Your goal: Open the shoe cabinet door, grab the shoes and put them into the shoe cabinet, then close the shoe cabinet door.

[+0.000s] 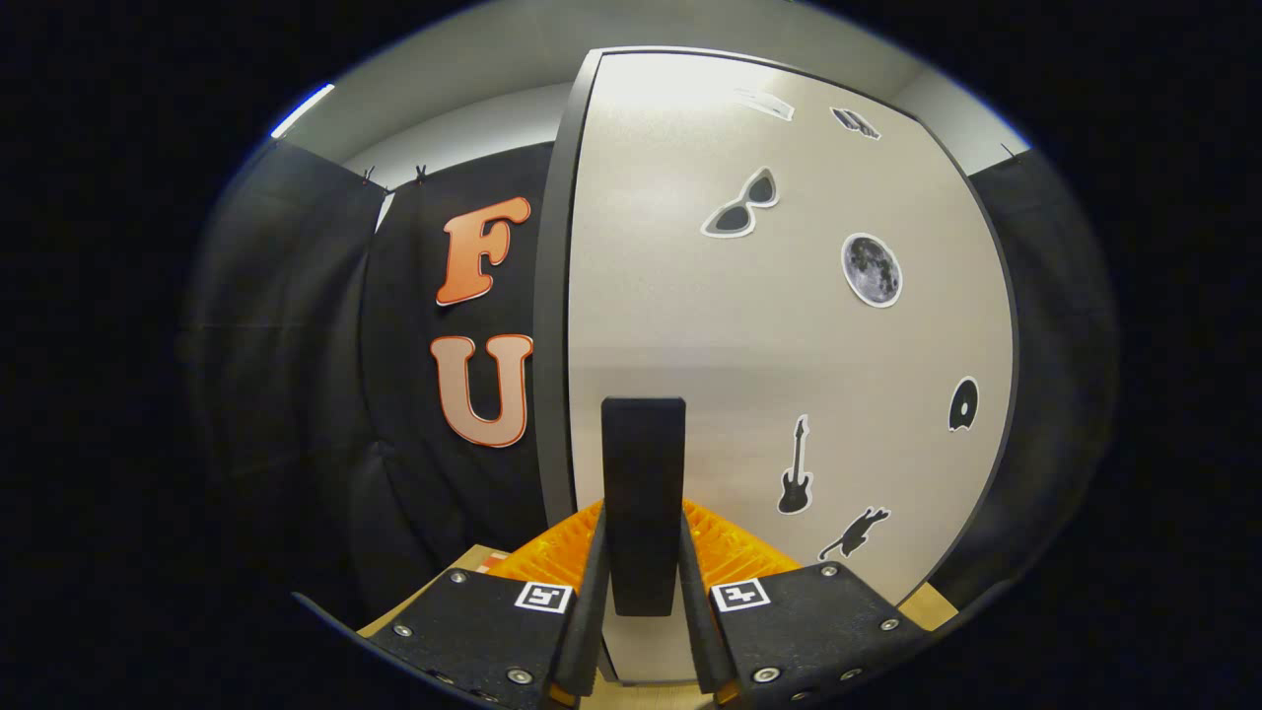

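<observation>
So the shoe cabinet door (789, 375) is basically right in front of the gripper, a big pale off-white panel with a dark edge running down its left side, and it sits just beyond the fingers. It's covered in little stickers: cat-eye sunglasses (741, 205) up top, a grey moon (872, 269) next to them, a vinyl record (963, 404) off toward the far side, a black electric guitar (795, 467) lower down, and a black leaping cat (854, 533) under that. There are two more small stickers near the top of the door but they're too blurry to make out. No readable writing on any of it. A tall black handle (643, 493) stands upright on the door, and the gripper (643, 582) is clamped on it, one finger pressed to each side. Whether the door is open a crack or closed, I honestly can't tell, and nothing of the cabinet's inside is visible.
</observation>
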A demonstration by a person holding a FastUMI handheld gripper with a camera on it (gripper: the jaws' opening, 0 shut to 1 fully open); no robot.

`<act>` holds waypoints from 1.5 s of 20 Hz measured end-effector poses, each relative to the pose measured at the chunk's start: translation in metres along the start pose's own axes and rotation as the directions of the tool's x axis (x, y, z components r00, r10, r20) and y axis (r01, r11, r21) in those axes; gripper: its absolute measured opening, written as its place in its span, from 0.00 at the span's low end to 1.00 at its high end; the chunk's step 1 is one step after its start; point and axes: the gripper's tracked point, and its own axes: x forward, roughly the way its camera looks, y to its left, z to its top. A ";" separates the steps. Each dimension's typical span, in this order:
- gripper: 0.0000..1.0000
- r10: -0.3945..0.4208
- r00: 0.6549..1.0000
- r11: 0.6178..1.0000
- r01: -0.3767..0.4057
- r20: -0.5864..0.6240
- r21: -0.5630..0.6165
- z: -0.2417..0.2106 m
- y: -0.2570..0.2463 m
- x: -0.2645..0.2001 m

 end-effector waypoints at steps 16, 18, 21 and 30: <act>0.31 0.004 1.000 1.000 -0.004 -0.005 -0.015 0.003 -0.004 -0.019; 0.31 -0.001 1.000 1.000 0.001 -0.009 -0.015 0.004 -0.006 -0.020; 0.31 -0.002 1.000 1.000 0.002 -0.012 -0.015 0.006 -0.004 -0.020; 0.31 -0.037 0.999 0.999 0.037 -0.021 -0.035 0.006 -0.008 -0.021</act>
